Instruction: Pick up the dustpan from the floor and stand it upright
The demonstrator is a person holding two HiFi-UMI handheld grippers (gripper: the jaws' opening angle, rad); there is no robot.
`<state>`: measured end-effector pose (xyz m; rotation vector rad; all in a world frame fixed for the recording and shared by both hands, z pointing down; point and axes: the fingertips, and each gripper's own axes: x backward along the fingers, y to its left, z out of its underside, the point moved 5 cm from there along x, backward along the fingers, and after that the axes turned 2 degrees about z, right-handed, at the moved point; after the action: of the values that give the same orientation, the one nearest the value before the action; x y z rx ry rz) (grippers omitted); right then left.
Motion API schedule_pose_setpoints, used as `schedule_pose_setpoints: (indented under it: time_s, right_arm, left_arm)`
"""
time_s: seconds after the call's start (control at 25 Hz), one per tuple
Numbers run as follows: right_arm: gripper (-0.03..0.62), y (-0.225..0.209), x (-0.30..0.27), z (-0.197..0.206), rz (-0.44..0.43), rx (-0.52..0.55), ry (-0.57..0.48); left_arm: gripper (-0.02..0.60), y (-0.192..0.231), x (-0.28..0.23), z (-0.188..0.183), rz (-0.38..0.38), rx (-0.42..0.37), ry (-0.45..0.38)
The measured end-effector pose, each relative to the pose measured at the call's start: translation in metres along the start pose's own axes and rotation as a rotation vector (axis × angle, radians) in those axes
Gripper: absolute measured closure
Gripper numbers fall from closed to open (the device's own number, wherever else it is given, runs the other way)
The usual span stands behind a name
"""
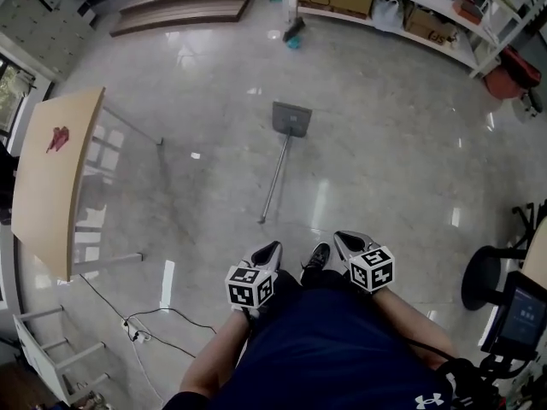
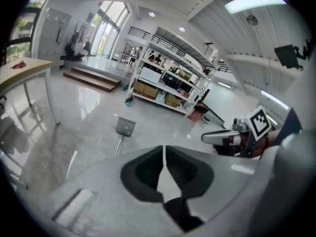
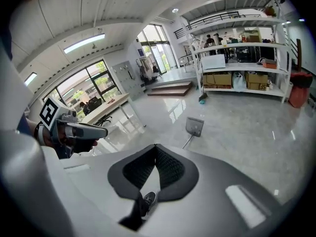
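While the dustpan (image 1: pixel 291 119) lies flat, left gripper (image 1: pixel 273 248) and right gripper (image 1: pixel 340 237) have closed jaws.

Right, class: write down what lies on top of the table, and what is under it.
On the table lies one small red thing. Under it, metal legs and floor show; the floor directly beneath the top is covered.

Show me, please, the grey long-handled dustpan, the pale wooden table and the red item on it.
Grey long-handled dustpan (image 1: pixel 291 119): head view, its pan.
Pale wooden table (image 1: pixel 51 186): head view, bare tabletop.
Red item (image 1: pixel 58 137): head view, its middle.
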<state>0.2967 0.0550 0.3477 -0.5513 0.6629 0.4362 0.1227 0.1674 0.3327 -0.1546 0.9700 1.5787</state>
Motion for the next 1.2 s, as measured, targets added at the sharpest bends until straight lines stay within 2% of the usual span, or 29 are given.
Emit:
schedule_pose_setpoints:
  time_s: [0.24, 0.56, 0.76, 1.0, 1.2]
  right_arm:
    - [0.583, -0.032, 0.005, -0.009, -0.036, 0.014, 0.031]
    - [0.583, -0.047, -0.032, -0.027, -0.072, 0.028, 0.080]
    - [0.583, -0.047, -0.059, -0.046, -0.078, 0.052, 0.105]
    - [0.583, -0.045, -0.089, -0.085, -0.096, 0.115, 0.130]
    - [0.583, -0.046, -0.116, -0.115, -0.092, 0.149, 0.142]
  left_arm:
    - [0.563, 0.001, -0.006, -0.001, -0.105, 0.057, -0.026]
    - [0.557, 0.042, -0.009, 0.013, -0.214, 0.122, 0.029]
    - [0.557, 0.067, -0.026, 0.009, -0.209, 0.156, 0.049]
    - [0.557, 0.089, -0.060, -0.022, -0.168, 0.160, 0.056]
    - [0.557, 0.108, -0.080, -0.040, -0.143, 0.134, 0.078]
